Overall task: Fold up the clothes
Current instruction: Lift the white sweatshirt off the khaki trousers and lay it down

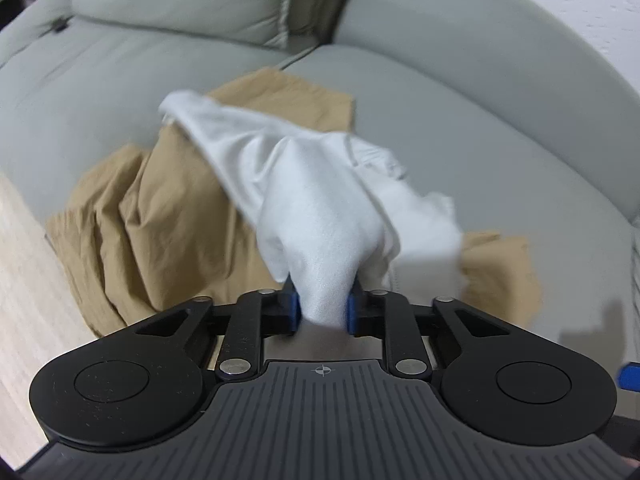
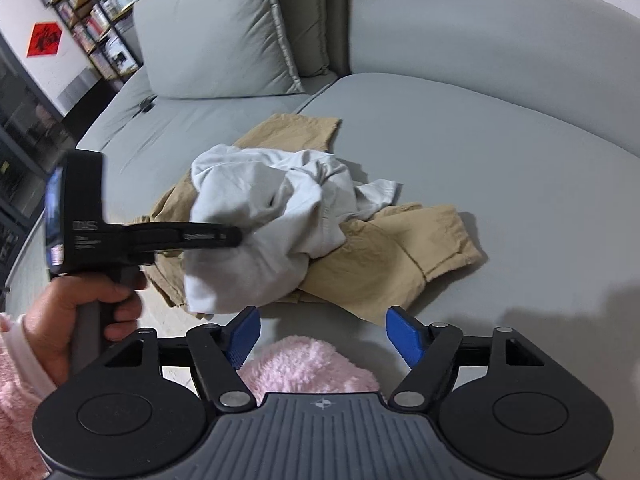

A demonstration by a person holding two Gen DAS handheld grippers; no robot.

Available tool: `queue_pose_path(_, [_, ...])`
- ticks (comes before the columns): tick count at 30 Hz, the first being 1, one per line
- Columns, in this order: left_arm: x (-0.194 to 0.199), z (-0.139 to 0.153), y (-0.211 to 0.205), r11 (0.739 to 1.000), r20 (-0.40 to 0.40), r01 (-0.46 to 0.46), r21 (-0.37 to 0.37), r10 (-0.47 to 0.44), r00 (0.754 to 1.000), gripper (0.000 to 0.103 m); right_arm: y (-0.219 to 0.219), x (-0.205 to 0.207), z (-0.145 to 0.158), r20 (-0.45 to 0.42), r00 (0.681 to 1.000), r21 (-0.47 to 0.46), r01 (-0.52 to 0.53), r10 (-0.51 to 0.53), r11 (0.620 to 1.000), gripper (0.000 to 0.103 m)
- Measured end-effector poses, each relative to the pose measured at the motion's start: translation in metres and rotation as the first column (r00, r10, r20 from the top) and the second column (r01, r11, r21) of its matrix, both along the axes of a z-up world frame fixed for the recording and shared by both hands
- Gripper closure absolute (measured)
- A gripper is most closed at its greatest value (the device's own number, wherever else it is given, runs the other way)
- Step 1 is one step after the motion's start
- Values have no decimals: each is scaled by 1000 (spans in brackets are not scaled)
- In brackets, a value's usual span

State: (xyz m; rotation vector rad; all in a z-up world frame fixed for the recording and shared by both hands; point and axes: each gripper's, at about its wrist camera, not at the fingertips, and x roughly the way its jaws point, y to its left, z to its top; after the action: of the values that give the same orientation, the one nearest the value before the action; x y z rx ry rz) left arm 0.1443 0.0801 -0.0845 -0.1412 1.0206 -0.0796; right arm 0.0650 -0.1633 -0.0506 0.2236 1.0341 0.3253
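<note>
White garment (image 1: 320, 200) bunched lengthwise in left gripper (image 1: 323, 310)

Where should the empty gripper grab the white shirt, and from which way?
Probably the loose flap of the white shirt poking out on the right, over the tan pants. It lies thin and free, so the open right gripper can come in from the right side. The left gripper already pinches the other end.

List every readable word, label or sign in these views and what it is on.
Left gripper body: white lettering, too blurred to read.
Red diamond sign on the wall: dark character, illegible.
Shelf items: labels too small to read.
Left wrist view: no text.
</note>
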Motion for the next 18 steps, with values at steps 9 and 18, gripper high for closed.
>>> queue_pose_path(9, [-8,95,-90,974,126,225,25,-227,966,86,-69,-35,14,64,984,9,167,-167,986,31])
queue_pose_path(18, [-4,249,-249,874,446,486,-29,-423,789,86,-194,-102,39,182,878,-25,454,-443,891,30])
